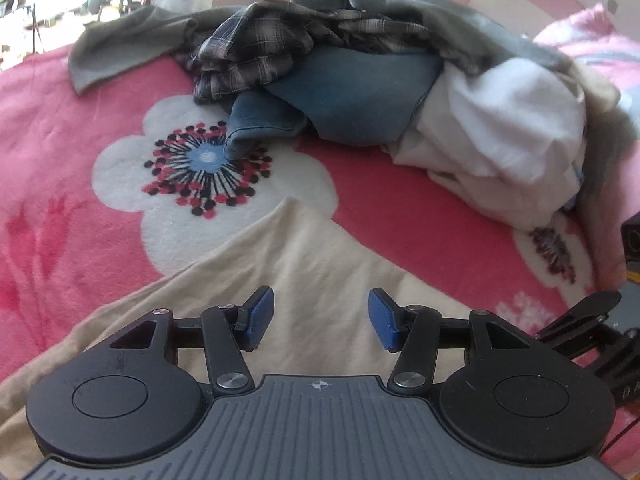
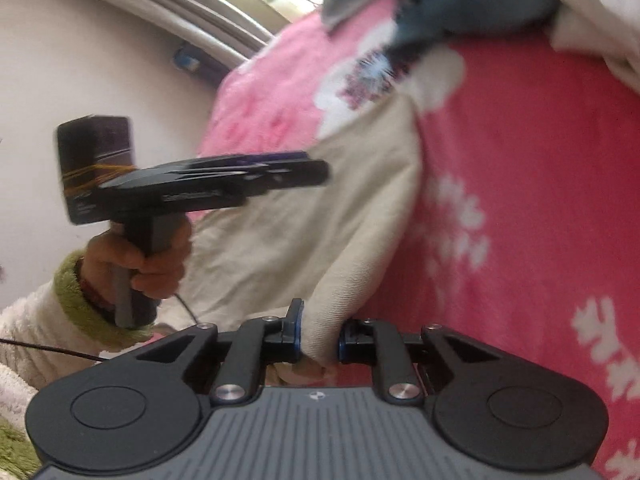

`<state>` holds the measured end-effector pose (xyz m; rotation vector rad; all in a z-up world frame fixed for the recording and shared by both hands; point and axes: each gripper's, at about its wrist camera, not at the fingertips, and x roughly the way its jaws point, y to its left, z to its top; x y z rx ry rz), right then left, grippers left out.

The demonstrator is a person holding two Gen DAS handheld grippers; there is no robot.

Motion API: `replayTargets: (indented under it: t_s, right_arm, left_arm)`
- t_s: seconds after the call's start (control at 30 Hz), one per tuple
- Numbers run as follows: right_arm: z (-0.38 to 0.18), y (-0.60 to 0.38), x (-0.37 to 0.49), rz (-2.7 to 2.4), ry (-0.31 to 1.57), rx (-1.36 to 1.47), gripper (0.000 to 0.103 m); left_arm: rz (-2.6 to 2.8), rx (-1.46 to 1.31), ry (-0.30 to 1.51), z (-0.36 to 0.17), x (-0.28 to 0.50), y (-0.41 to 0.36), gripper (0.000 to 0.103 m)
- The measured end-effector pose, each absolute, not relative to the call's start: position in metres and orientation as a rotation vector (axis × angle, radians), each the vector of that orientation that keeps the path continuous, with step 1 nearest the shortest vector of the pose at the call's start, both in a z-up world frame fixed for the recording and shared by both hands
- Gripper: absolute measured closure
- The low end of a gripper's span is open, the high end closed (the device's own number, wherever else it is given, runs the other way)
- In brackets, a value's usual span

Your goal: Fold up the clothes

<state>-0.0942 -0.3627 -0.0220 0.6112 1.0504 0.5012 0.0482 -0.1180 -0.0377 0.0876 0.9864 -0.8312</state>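
**Cream garment on bed: one hand-held gripper free, one gripping an edge**

Left hand-held gripper (image 1: 321, 319): jaws stand wide apart with nothing between them, held over the cream garment (image 1: 304, 264). Its position suggests readiness to take or smooth the cloth, though which cannot be told. The garment lies spread on the pink blanket (image 1: 48, 128), flat enough to work on.

In the left view, at 12 o'clock from the garment, a pile (image 1: 360, 80) of plaid, blue, grey and white clothes sits heaped and unfolded, well apart from the cream piece. Judged as stock awaiting folding.

Right hand-held gripper (image 2: 319, 340): jaws closed most of the way on a bunched edge of the cream garment, which rises from the bed to the pads. The raised edge fits a fold being carried over or a spreading pull; the blurred view does not settle which. At 10 o'clock there, a hand (image 2: 144, 260) holds the left tool's handle.
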Motion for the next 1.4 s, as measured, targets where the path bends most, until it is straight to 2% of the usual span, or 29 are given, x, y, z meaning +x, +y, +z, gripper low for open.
replayTargets:
  t_s: [0.27,0.5,0.67,0.8,0.87,0.97,1.07,1.23,1.4]
  right_arm:
    - [0.016,-0.336,-0.085,0.577,0.972,0.455,0.085]
    - [-0.004,-0.359,-0.091,0.486,1.062,0.538,0.086]
    - [-0.029,-0.372,-0.099,0.426,1.117,0.644,0.086]
    - [-0.031,-0.376,-0.098,0.426,1.107,0.683,0.086]
    - [-0.03,-0.377,-0.098,0.431,1.099,0.703,0.086]
    - [-0.026,-0.37,-0.095,0.452,1.09,0.71,0.086]
    - [-0.013,-0.357,-0.094,0.475,1.063,0.63,0.086]
    - [-0.002,-0.355,-0.094,0.479,1.047,0.57,0.086]
    - [-0.003,-0.358,-0.097,0.478,1.047,0.588,0.086]
  left_arm:
    - [-0.861,-0.052,1.015,-0.024,0.045,-0.091,0.05]
    - [-0.839,0.022,1.005,-0.037,0.01,-0.061,0.05]
    - [-0.786,0.244,0.854,-0.04,-0.032,-0.046,0.051]
    - [-0.826,0.525,0.728,-0.05,-0.074,-0.054,0.052]
    - [-0.87,0.645,0.685,-0.064,-0.097,-0.062,0.058]
    - [-0.844,0.812,0.557,-0.084,-0.123,-0.07,0.059]
    - [-0.841,0.807,0.557,-0.083,-0.12,-0.069,0.06]
    - [-0.898,0.549,0.714,-0.047,-0.085,-0.039,0.053]
    - [-0.791,0.462,0.72,-0.047,-0.045,-0.023,0.052]
